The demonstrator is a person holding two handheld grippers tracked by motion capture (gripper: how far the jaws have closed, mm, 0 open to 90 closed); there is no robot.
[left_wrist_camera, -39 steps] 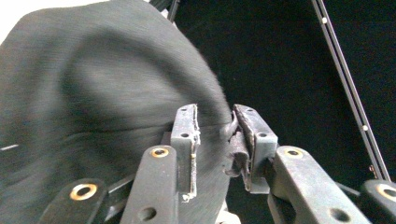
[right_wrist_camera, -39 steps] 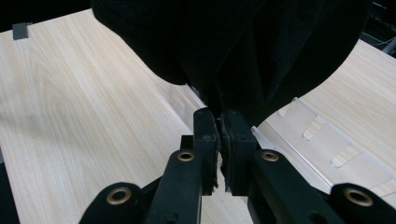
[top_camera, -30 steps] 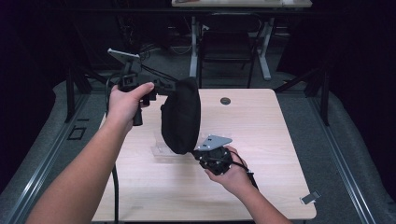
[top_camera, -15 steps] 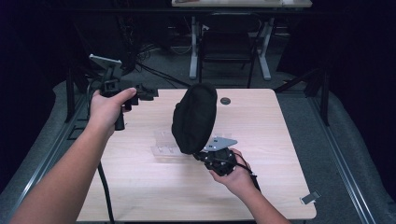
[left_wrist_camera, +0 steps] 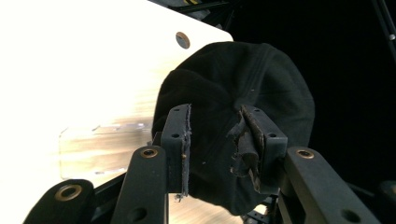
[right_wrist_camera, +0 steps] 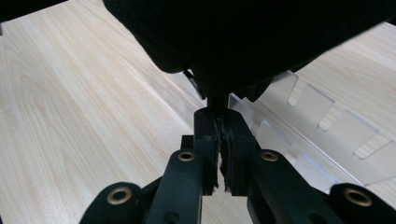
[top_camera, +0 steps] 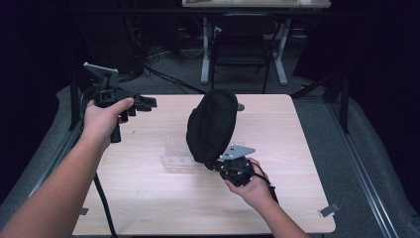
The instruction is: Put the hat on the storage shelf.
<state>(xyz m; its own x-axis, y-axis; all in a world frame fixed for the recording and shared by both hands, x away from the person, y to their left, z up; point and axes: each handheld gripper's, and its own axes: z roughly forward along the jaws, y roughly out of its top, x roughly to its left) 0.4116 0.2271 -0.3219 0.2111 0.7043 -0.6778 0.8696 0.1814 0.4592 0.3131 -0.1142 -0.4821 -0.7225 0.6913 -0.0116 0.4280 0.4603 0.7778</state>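
Observation:
A black cap stands up over the middle of the wooden table. My right gripper is shut on its lower edge from the near side. In the right gripper view the jaws pinch a fold of the cap at my right gripper. My left gripper hangs open above the table's far left corner, well apart from the cap. Its open jaws frame the cap in the left gripper view, with nothing between them at my left gripper.
A clear plastic stand lies flat on the table just left of and under the cap, also the clear plastic stand. A round dark grommet sits near the far edge. A chair stands beyond the table. A small clip lies at the front right.
My left gripper has drawn back to the left, away from the cap. The right gripper has swung the cap to the right and more upright, uncovering the clear stand.

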